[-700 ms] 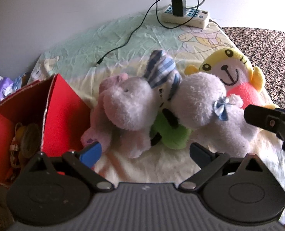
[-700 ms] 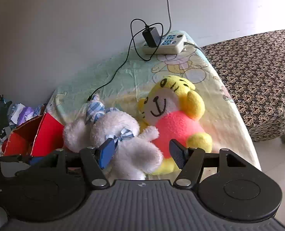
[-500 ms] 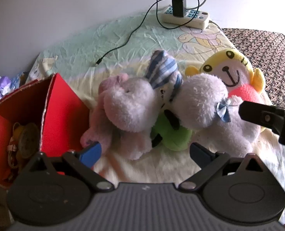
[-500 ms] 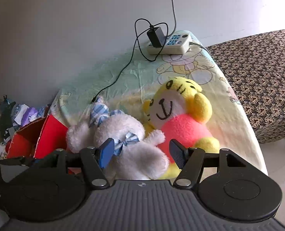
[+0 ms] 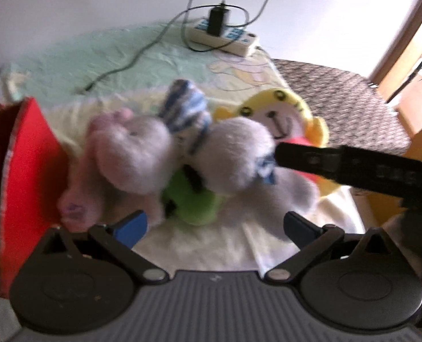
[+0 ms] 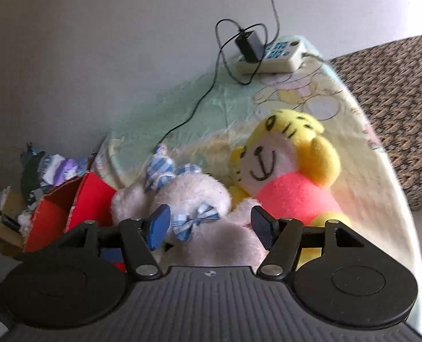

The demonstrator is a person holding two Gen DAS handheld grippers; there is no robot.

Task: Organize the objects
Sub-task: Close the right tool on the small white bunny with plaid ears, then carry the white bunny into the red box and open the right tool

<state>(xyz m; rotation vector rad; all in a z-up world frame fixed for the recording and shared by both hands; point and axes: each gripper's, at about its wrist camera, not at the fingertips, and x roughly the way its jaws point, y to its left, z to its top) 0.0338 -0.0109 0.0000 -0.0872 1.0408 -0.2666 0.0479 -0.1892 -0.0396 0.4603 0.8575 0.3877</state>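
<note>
Right wrist view: a white plush rabbit (image 6: 208, 199) with a blue checked bow (image 6: 195, 221) at its neck lies on a pale cartoon-print sheet (image 6: 233, 102), directly ahead of and just below the right gripper (image 6: 208, 223). Its blue-striped ears (image 6: 161, 171) point away toward the wall and its body runs back toward the camera, so its long axis lies roughly along the gripper's reach. The right gripper's jaws stand partly open on either side of the neck and bow, and no pad can be seen pressing into the fur. A yellow tiger plush in a pink shirt (image 6: 288, 176) touches the rabbit on the right side. A red cardboard box (image 6: 76, 205), open at the top, stands just left of the rabbit. In the blurred left wrist view, the left gripper (image 5: 215, 226) is spread wide with nothing between its jaws, hanging nearer a pinkish plush (image 5: 125, 156) and a green toy (image 5: 193, 199). By this layout the right gripper is the nearer one to the rabbit. A power strip (image 6: 270, 57) with a charger lies far off by the wall.
</note>
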